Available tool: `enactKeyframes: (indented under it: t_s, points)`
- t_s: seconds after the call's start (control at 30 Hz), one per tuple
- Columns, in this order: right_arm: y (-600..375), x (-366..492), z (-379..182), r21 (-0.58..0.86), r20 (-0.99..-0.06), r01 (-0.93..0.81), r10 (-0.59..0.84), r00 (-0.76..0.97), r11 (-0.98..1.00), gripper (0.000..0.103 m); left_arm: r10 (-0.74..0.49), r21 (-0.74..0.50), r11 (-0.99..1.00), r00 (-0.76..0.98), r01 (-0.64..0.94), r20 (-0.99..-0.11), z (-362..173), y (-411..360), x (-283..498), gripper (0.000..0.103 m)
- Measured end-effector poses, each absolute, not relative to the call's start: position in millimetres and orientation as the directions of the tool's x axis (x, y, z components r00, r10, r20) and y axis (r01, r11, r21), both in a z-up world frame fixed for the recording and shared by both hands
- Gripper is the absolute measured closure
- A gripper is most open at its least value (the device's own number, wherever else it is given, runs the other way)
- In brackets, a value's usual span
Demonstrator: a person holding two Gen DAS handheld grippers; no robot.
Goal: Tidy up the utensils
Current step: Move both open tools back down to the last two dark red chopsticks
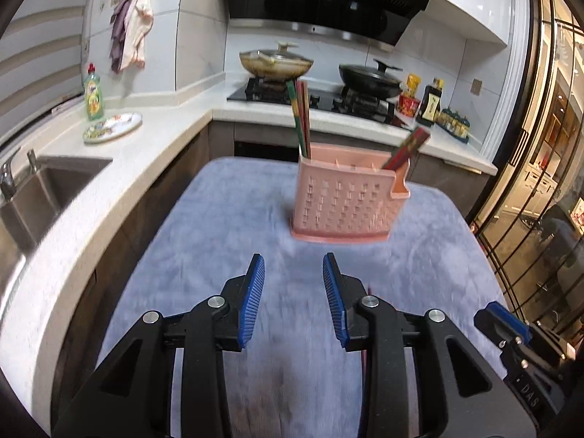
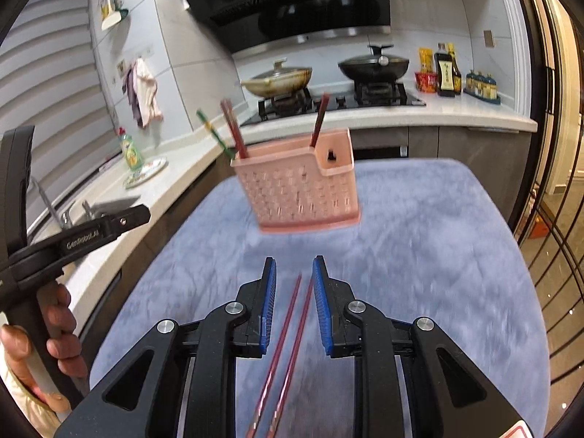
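Right claw (image 2: pixel 294 268) parted, ribbed blue pads either side of two slim maroon chopsticks (image 2: pixel 288 339) lying on the fuzzy blue surface (image 2: pixel 438 255), untouched. Left claw (image 1: pixel 294 264) open, empty. Ahead stands the perforated pink plastic holder (image 2: pixel 299 189), chopsticks upright inside, bare cloth around it.

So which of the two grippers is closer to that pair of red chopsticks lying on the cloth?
Right. The right gripper has the red chopsticks between its open jaws; the left gripper hangs beside them with nothing in its jaws.
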State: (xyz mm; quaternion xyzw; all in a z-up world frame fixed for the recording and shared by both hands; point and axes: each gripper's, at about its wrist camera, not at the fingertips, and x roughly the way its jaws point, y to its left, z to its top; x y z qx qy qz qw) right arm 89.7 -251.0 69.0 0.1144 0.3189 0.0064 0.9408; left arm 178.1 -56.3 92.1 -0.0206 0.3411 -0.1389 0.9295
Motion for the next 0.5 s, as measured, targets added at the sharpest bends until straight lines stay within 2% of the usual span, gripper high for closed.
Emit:
enactKeyframes:
  t_s: [0.23,0.5]
  points:
    - [-224.5,53.1,17.1,0.202,-0.686,0.063,0.095,0.722,0.977,0.082,-0.263,-0.13,0.962,0.677,0.241,-0.688,54.8,-51.6,140.4,0.071]
    - [-206.7,40.6,-20.3,0.194,-0.734,0.07,0.097,0.672,0.979,0.082,-0.264,-0.137,0.96,0.629,0.244,-0.731,28.3,-47.1,111.5,0.071]
